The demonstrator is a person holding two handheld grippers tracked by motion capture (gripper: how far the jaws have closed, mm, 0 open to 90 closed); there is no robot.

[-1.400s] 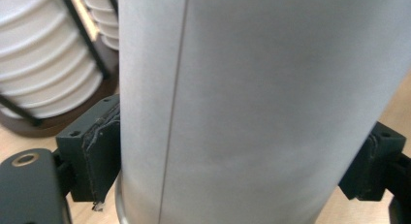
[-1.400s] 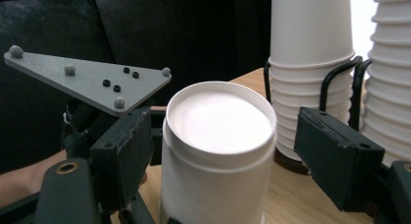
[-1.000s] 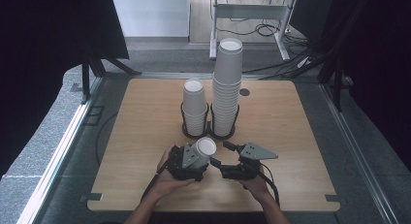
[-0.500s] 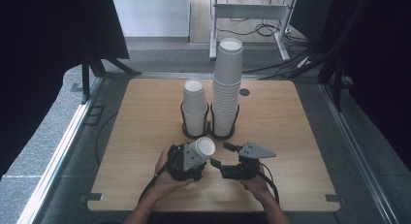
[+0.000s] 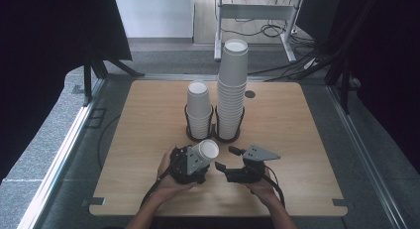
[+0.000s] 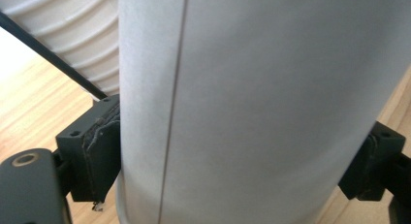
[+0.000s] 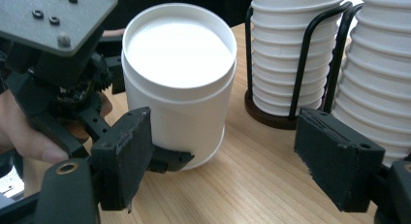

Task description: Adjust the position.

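A white paper cup [image 5: 205, 152] stands mouth up near the table's front edge, and my left gripper [image 5: 199, 163] is shut on its lower wall. In the left gripper view the cup's side [image 6: 266, 103] sits between both black pads [image 6: 104, 151]. I cannot tell whether its base touches the wood. My right gripper [image 5: 225, 158] is just right of the cup and stands open, with nothing between its fingers. In the right gripper view the cup [image 7: 179, 73] is ahead and left of that gripper [image 7: 232, 170], outside the gap.
Two stacks of white cups stand in black wire holders at mid-table: a short stack [image 5: 199, 107] and a tall stack [image 5: 232, 85], close behind the grippers. The right gripper view has them at the right, short stack [image 7: 286, 54] and tall stack [image 7: 378, 78]. The wooden table [image 5: 307, 135] extends to either side.
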